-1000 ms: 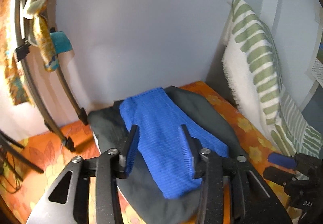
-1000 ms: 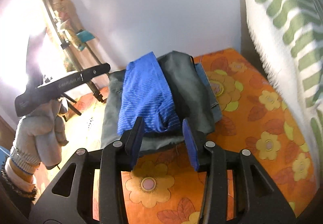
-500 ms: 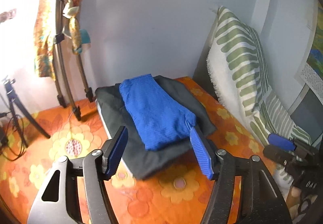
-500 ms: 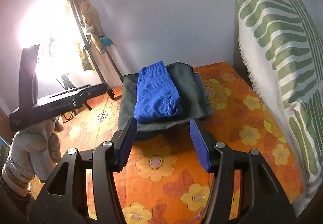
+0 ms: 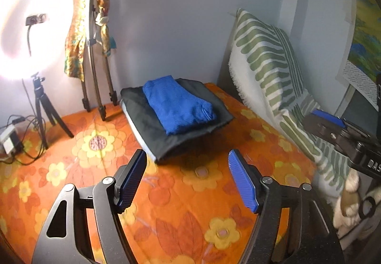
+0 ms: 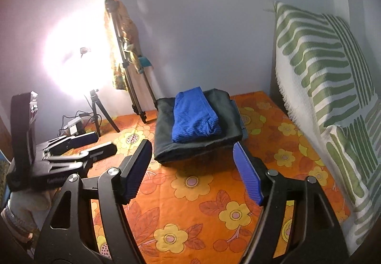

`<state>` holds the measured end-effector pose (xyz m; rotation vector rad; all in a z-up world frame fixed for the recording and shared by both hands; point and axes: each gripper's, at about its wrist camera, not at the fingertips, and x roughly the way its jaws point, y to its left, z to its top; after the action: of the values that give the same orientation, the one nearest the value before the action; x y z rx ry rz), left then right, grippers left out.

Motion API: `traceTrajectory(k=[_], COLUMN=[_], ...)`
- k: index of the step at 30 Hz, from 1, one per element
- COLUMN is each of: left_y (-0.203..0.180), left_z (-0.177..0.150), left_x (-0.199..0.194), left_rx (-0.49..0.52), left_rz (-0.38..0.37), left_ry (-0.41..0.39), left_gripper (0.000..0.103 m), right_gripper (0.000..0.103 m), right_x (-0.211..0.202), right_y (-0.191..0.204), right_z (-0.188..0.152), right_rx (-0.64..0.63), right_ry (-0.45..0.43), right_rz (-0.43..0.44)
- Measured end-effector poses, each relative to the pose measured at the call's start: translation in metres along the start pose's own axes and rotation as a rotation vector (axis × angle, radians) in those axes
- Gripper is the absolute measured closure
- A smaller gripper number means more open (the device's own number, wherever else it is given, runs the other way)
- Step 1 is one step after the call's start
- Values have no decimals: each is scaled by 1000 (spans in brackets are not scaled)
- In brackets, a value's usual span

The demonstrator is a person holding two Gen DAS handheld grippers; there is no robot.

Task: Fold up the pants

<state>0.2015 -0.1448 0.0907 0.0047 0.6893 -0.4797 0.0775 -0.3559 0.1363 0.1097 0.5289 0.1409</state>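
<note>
Folded blue pants (image 5: 178, 107) lie on top of a folded dark grey garment (image 5: 171, 135) at the far end of the orange flowered bed (image 5: 190, 192), near the wall. They also show in the right wrist view (image 6: 194, 119) on the same grey pile (image 6: 197, 147). My left gripper (image 5: 187, 180) is open and empty, held well back from the pile above the sheet. My right gripper (image 6: 193, 171) is open and empty too, just short of the pile. The right gripper's body shows at the right of the left wrist view (image 5: 343, 135); the left one shows at the left of the right wrist view (image 6: 62, 157).
A green-striped white pillow (image 5: 269, 66) leans against the headboard on the right. A bright ring light on a tripod (image 5: 40, 107) and a second stand (image 5: 95, 54) draped with patterned cloth stand at the far left. Cables and a white adapter (image 5: 9, 138) lie at the left edge.
Both grippers have pulled back from the folded pile, and their jaws have spread wider. The blue pants stay folded on the grey garment.
</note>
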Motion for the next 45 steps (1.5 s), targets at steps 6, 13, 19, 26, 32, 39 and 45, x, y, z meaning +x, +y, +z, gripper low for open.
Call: traceTrajectory(k=[6,13,19,26,32,39,45], left_y=[2,11,15,34,39,42,39], left_z=[-31,-72,-93,-102,-107,-109,-107], left_x=[-33,-55,-65,-71,-67,-69,-73], left_rx=[-36,-72,-47,-81,-76,-98,-90], left_rz=[25,96,176,227,249,249,257], left_ry=[-16,-25,-20,-15,6,17,-2], left_gripper=[24,23,23,23,23,22,23], right_gripper=[18,13,12,12,12,12,12], right_x=[-16,-17,-8,10,20,18,15], right_y=[27,50,63,62,61,71,67], right_z=[-17,-49,-71,-80,-80,-83,-83], right_rx=[-51,-83,-125,-88,-37,-87,-95], right_ry=[-32,-12,12,49,78,70,59], right_rz=[9,45,48,55,84,75,54])
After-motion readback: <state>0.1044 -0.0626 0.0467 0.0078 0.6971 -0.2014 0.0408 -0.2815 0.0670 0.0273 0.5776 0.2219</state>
